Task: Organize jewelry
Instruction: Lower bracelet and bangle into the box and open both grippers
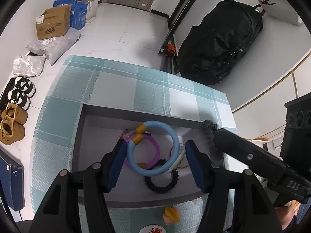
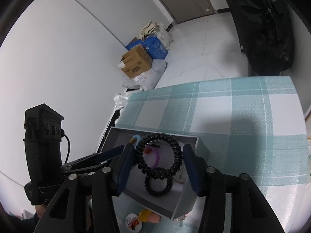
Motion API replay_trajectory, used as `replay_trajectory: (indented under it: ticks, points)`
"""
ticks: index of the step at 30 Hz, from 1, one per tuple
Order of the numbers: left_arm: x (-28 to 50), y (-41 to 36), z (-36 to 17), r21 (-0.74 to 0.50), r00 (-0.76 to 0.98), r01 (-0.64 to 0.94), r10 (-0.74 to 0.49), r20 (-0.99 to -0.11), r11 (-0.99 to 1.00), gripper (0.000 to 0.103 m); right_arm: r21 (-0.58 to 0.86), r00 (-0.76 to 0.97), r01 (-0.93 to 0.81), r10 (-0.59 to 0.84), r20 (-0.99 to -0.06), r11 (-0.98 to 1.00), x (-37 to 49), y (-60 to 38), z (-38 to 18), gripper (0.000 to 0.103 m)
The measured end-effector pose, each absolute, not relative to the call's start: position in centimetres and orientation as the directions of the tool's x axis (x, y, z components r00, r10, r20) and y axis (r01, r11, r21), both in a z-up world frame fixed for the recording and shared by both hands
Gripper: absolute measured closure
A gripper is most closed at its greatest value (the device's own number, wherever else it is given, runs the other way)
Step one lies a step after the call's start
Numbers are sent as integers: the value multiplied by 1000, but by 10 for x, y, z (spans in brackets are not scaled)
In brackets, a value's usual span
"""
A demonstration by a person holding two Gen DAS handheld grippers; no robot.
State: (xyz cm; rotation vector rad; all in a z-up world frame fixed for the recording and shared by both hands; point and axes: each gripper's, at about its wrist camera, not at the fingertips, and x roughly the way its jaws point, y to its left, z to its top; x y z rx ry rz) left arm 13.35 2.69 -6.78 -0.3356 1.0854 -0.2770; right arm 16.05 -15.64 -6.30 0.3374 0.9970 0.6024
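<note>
A grey tray (image 1: 136,114) stands on the checked tablecloth. My left gripper (image 1: 155,142) hangs over it, shut on a light blue ring (image 1: 175,136) with yellow joints, which stands tilted up between the pads. Under the ring lie a purple ring (image 1: 156,152) and a black beaded bracelet (image 1: 161,188). My right gripper (image 2: 157,146) is above the tray's right side, open. A black coil band (image 2: 177,151) sits round and unsquashed between its pads. In the left wrist view that band (image 1: 211,141) is a blur at the right gripper's tip. Below it are the second black bracelet (image 2: 158,184) and the purple ring (image 2: 157,157).
A white piece (image 1: 179,158) and thin red cord lie in the tray's right part. A yellow and pink trinket (image 1: 172,214) and a round badge (image 1: 153,230) sit on the cloth (image 1: 116,81) in front. On the floor are a black backpack (image 1: 219,44), boxes (image 1: 52,23) and shoes (image 1: 13,124).
</note>
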Motion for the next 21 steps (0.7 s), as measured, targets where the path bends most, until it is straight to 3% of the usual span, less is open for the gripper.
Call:
replay_trajectory:
  ticks: [3, 6, 21]
  points:
    - [131, 27, -67, -399, 447, 61, -382, -809, 915, 44, 535, 413, -316, 621, -666, 783, 158, -159, -59, 37]
    - [129, 27, -65, -396, 458, 62, -378, -804, 916, 34, 534, 431, -317, 620, -655, 784, 156, -162, -54, 36]
    - [112, 29, -50, -355, 510, 78, -344, -789, 931, 33, 491, 486, -342, 598, -638, 801, 139, -165, -41, 24]
